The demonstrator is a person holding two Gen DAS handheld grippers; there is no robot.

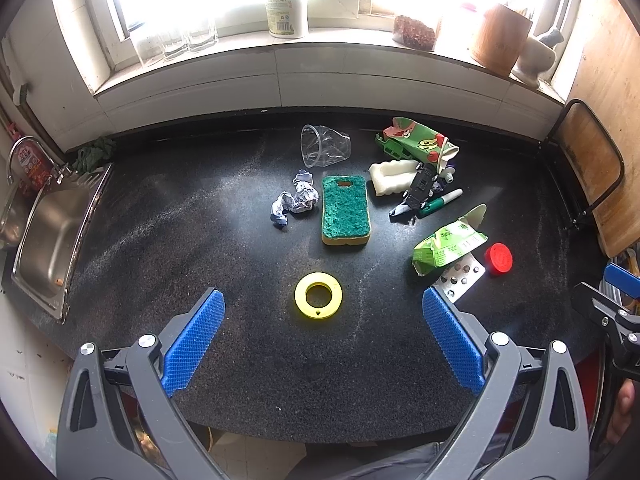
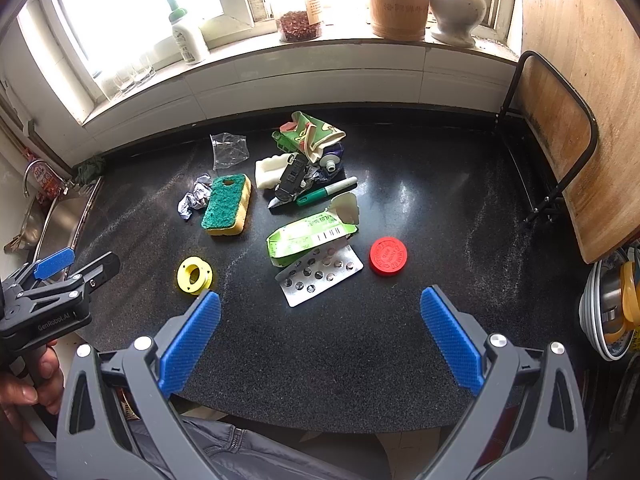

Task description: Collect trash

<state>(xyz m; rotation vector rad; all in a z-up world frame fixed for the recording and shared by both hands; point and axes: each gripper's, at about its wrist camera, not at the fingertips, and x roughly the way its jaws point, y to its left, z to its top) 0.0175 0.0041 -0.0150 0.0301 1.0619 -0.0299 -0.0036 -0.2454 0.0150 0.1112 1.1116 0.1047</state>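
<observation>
The trash lies scattered over the middle and right of the dark speckled countertop (image 1: 160, 220). A crumpled plastic cup (image 1: 325, 151) rests on its side near the back wall, mouth turned toward the left. Beside it, a crushed green carton (image 1: 420, 145) lies with its long axis running left to right. A wad of crumpled paper (image 1: 294, 202) sits just left of the green-topped sponge (image 1: 345, 210), whose long axis runs from front to back. Nearer the front edge, a torn green wrapper (image 2: 310, 238) lies aslant, overlapping a silver blister pack (image 2: 320, 274) — the pack's long axis slants up toward the red cap (image 2: 387, 257) just beside it. A green marker (image 2: 326, 192) points its white tip to the right, away from the pile (which seems to include a dark toy car, though it is hard to make out). A yellow ring (image 1: 318, 294) lies flat, apart from the rest.

The left gripper (image 1: 323, 308) hangs above the counter with its blue pads spread wide, holding nothing — the yellow ring lies between them in that view. The right gripper (image 2: 320, 306) is likewise spread wide and empty, just short of the blister pack.
</observation>
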